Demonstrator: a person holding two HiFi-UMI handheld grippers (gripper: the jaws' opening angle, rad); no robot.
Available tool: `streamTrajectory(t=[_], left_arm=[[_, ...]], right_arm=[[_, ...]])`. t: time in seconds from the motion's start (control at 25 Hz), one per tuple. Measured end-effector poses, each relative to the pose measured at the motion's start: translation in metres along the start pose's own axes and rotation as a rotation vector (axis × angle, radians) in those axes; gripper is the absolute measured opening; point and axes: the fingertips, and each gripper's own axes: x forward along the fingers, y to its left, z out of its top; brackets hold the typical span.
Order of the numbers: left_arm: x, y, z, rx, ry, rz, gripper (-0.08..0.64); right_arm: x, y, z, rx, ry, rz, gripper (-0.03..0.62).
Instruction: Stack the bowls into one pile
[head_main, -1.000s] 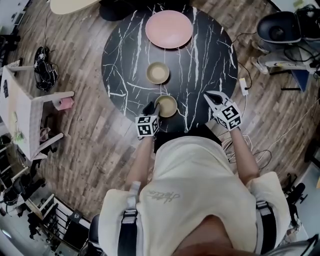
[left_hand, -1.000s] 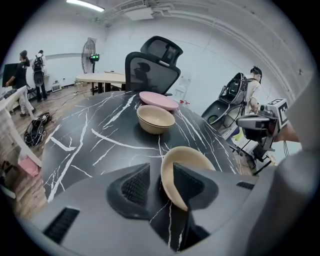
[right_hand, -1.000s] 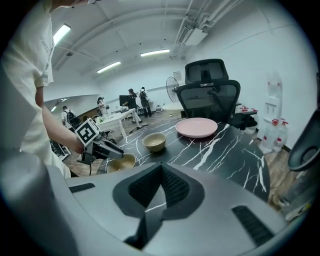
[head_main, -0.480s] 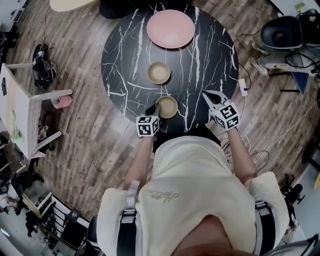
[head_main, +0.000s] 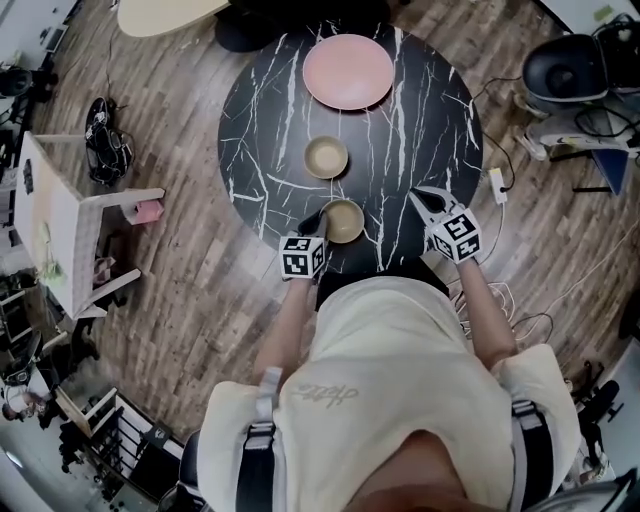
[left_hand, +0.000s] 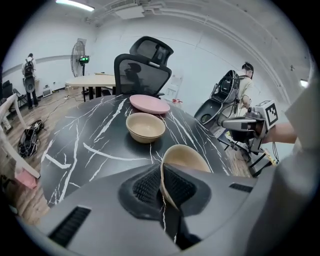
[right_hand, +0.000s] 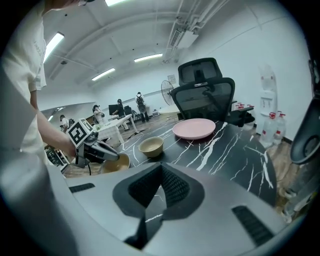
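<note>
left gripper (left_hand: 162, 187): its jaws have just been closing and now pinch the rim of the near bowl (head_main: 342, 221) — one pad inside the wall, the other outside.
near bowl: beige and empty, by the table's near edge, close in front of the person; in the left gripper view it looks tilted against the jaws; whether its base touches the top cannot be told.
far bowl (head_main: 327, 157): same beige, upright, alone near the middle of the table, apart from the near bowl, between it and the plate.
right gripper (right_hand: 159, 192): jaws pressed together with nothing between them; it hangs over the near right part of the table, well apart from both bowls, pointing toward the table's middle.
pink plate (head_main: 348, 72): flat on the far side of the table, beyond the far bowl — empty.
table (head_main: 430, 130): round, black with white veins, on a wood floor.
office chair (left_hand: 142, 65): black, just behind the table's far edge.
</note>
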Motion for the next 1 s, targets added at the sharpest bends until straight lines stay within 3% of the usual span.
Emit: streamTrajectory(t=[0.2, 0.64, 1.0], left_arm=[[-0.003, 0.004, 0.024, 0.028, -0.025, 0.03, 0.035], [-0.001, 0.014, 0.072, -0.019, -0.074, 0.056, 0.035], [0.012, 0.031, 0.108, 0.006, -0.09, 0.07, 0.035]], right_arm=[[0.0, -0.003, 0.002, -0.005, -0.023, -0.001, 0.005], [-0.018, -0.019, -0.012, 0.018, -0.028, -0.059, 0.005], [-0.016, -0.006, -0.021, 0.064, -0.027, -0.024, 0.005]])
